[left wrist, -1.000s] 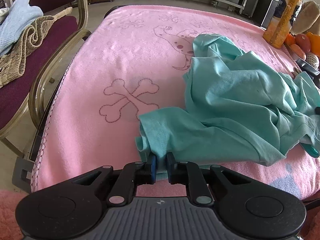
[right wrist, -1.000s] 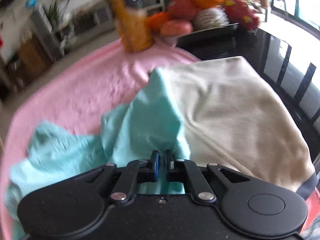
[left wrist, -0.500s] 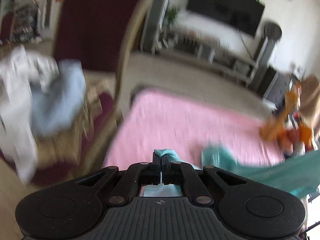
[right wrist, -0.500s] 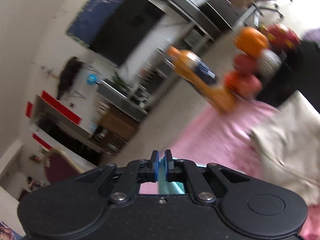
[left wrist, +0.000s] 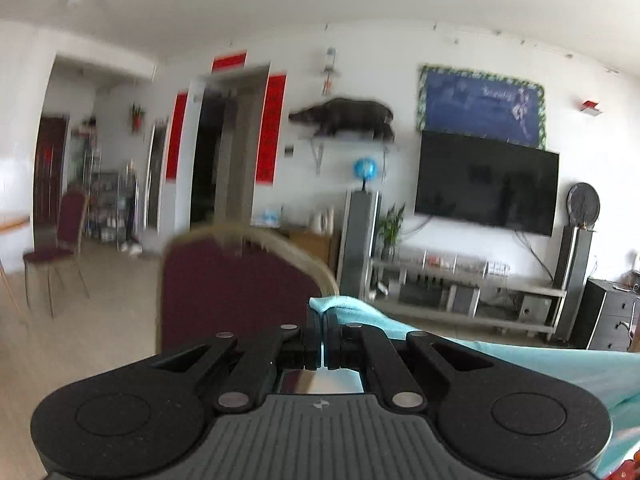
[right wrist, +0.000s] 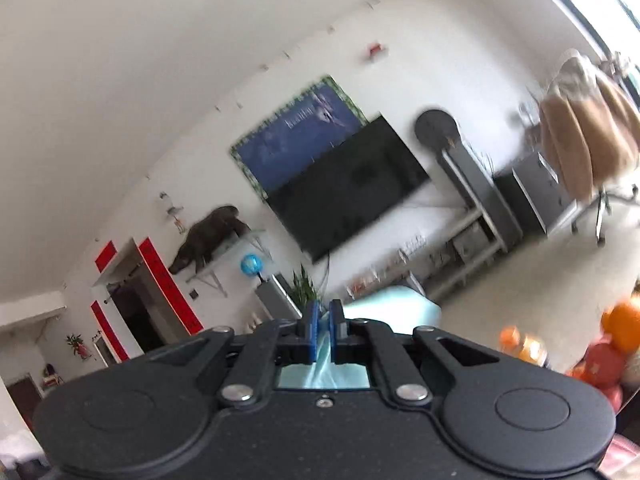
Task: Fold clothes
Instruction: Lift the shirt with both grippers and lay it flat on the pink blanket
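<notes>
A teal garment (left wrist: 560, 364) is held up in the air by both grippers. My left gripper (left wrist: 323, 320) is shut on one edge of it, and the cloth stretches away to the right as a taut band. My right gripper (right wrist: 325, 312) is shut on another part of the teal garment (right wrist: 396, 304), which bunches just past its blue pads (right wrist: 311, 316). Both cameras point up at the room, so the pink-covered table and the garment's hanging part are hidden.
A dark red chair back (left wrist: 240, 292) with a gold frame stands just ahead of the left gripper. Oranges and red fruit (right wrist: 608, 352) show at the right view's lower right. A TV (left wrist: 484, 184) and media shelf line the far wall.
Both grippers have lifted sharply from the pink table, carrying the teal garment up. The views have swung from the tabletop to the far wall and ceiling.
</notes>
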Action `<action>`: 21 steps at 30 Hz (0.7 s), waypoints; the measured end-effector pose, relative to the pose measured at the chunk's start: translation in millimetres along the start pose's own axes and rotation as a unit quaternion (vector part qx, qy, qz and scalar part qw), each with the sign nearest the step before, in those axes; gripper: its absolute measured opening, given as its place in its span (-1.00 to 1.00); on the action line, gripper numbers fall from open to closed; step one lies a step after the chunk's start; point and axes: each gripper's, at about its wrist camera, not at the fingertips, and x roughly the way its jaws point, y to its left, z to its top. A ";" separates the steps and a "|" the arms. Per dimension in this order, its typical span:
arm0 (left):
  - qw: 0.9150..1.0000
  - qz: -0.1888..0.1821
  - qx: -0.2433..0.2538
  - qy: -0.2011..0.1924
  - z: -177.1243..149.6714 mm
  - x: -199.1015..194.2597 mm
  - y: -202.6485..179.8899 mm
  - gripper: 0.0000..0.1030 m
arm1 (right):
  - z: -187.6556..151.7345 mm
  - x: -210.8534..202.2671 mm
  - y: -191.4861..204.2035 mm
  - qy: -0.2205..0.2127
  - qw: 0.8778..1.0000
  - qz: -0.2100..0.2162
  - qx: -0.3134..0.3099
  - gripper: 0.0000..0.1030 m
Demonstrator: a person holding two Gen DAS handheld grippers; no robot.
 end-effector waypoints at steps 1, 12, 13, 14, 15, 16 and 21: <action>1.000 -0.002 0.007 0.018 -8.4 -0.7 0.0 -0.97 | -2.4 -7.3 -4.2 0.009 1.000 -0.007 -0.003 -0.90; 0.951 -0.012 0.107 0.289 -167.3 35.5 -9.6 -0.97 | -163.7 -67.3 -124.2 0.290 0.945 -0.139 0.052 -0.89; 0.941 -0.007 0.125 0.314 -185.1 45.8 -15.9 -0.97 | -175.7 -73.6 -131.3 0.305 0.939 -0.150 0.056 -0.89; 0.930 -0.001 0.142 0.340 -203.0 56.1 -22.1 -0.97 | -184.3 -76.9 -138.4 0.314 0.934 -0.160 0.058 -0.89; 0.921 0.002 0.160 0.356 -220.7 63.2 -30.6 -0.96 | -190.2 -78.0 -145.7 0.317 0.931 -0.170 0.056 -0.89; 0.913 0.007 0.179 0.367 -239.9 68.8 -40.6 -0.95 | -196.1 -79.0 -152.9 0.320 0.928 -0.180 0.055 -0.89; 0.892 0.053 0.249 0.374 -316.4 98.0 -84.7 -0.66 | -220.6 -75.7 -192.2 0.323 0.917 -0.228 0.053 -0.89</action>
